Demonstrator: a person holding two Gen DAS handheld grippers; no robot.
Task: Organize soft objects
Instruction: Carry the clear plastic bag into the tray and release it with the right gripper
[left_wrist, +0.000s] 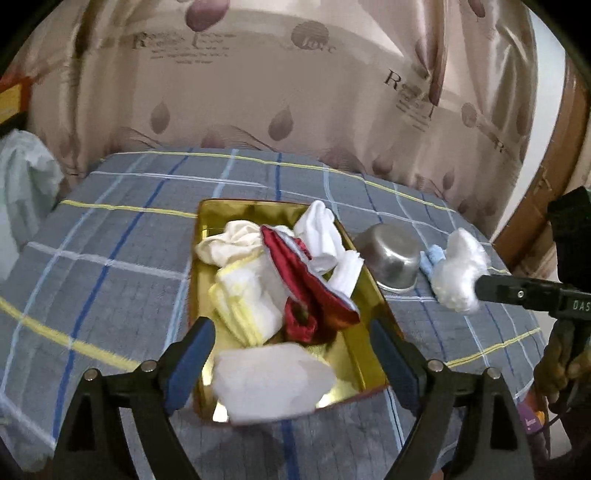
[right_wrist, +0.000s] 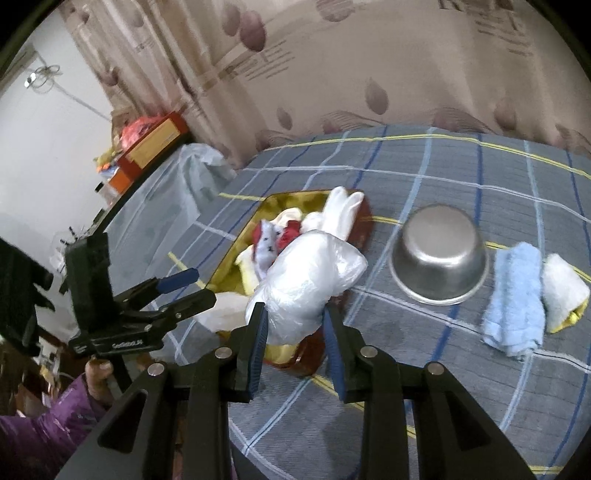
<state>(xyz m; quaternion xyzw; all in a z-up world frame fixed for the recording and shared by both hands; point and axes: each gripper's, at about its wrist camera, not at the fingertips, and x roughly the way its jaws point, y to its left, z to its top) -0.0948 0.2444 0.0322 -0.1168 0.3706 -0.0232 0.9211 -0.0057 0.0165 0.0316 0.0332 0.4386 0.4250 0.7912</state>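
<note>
The white wad (left_wrist: 273, 384) at the near end of the gold tray (left_wrist: 365, 354) is smeared by blur, its material unreadable, and it covers the tray's near left corner; the heaped cloths (left_wrist: 258, 280) hide most of the tray floor; in the right wrist view the crumpled plastic bag (right_wrist: 310, 284) masks the tray's near right rim; the small red-and-white item (right_wrist: 267, 240) behind it is too blurred to identify; the person's hand (right_wrist: 98, 373) on the left gripper's handle is partly hidden; the curtain print (left_wrist: 184, 48) is illegible.
</note>
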